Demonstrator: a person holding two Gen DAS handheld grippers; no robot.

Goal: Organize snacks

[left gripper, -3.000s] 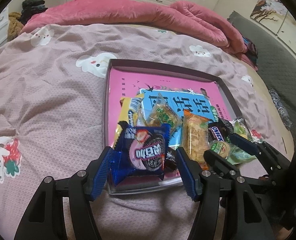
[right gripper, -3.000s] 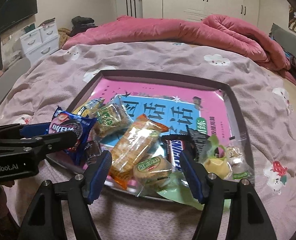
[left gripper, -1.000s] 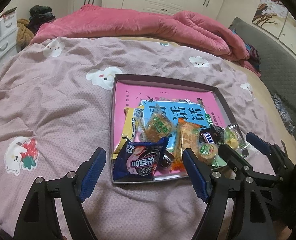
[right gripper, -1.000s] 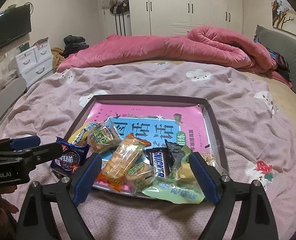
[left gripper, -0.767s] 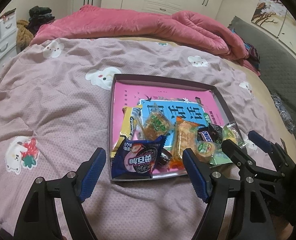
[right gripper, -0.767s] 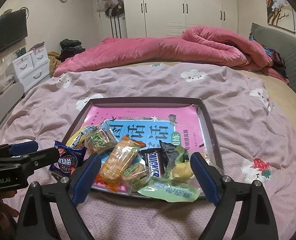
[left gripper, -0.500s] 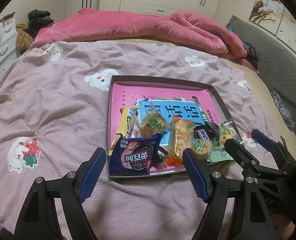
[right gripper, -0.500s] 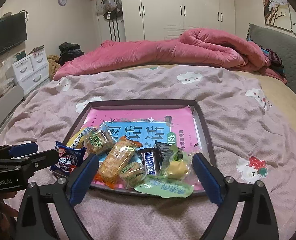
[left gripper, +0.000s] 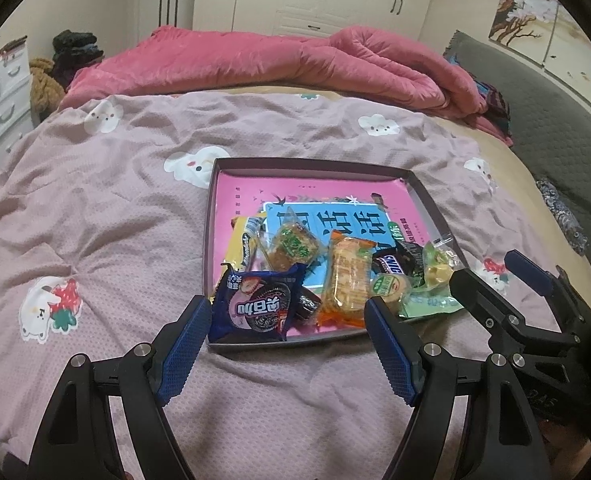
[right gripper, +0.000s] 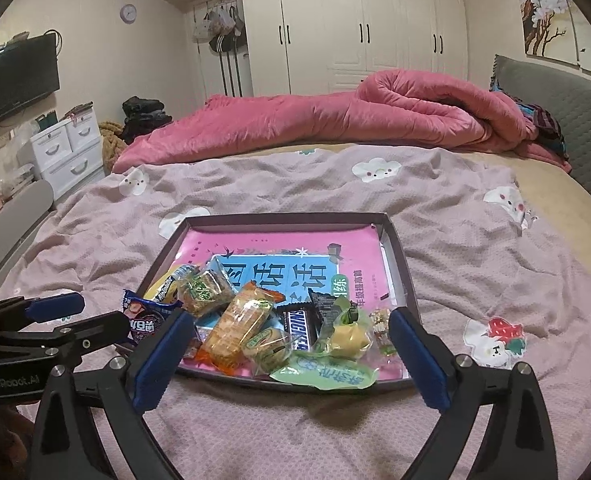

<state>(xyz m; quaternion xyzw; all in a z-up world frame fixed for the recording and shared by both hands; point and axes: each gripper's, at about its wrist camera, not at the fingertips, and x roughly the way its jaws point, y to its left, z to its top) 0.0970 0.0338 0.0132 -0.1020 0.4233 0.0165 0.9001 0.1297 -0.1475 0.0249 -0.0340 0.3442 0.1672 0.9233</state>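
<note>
A dark shallow tray [left gripper: 210, 216] with a pink book in its bottom lies on the mauve bed cover. Several snacks are heaped at its near edge: a blue Oreo pack [left gripper: 255, 304], an orange cracker pack [left gripper: 347, 276], a Snickers bar [right gripper: 300, 326] and a green flat packet [right gripper: 323, 374] that overhangs the rim. My left gripper [left gripper: 286, 306] hangs open just short of the tray's near left corner, nothing between its pads. It also shows at the left edge of the right wrist view [right gripper: 93, 315]. My right gripper [right gripper: 291, 316] faces the tray's near right side, its jaws opening and empty.
A rolled pink duvet [right gripper: 335, 120] lies across the far end of the bed. A grey padded headboard [left gripper: 555, 128] runs along the right. White drawers [right gripper: 67, 148] and a wall TV [right gripper: 11, 80] stand to the left, white wardrobes [right gripper: 375, 28] behind.
Both grippers have drawn back from the tray, so it looks smaller and farther. Three seconds ago the left jaws flanked the Oreo pack. The right jaws have spread wider.
</note>
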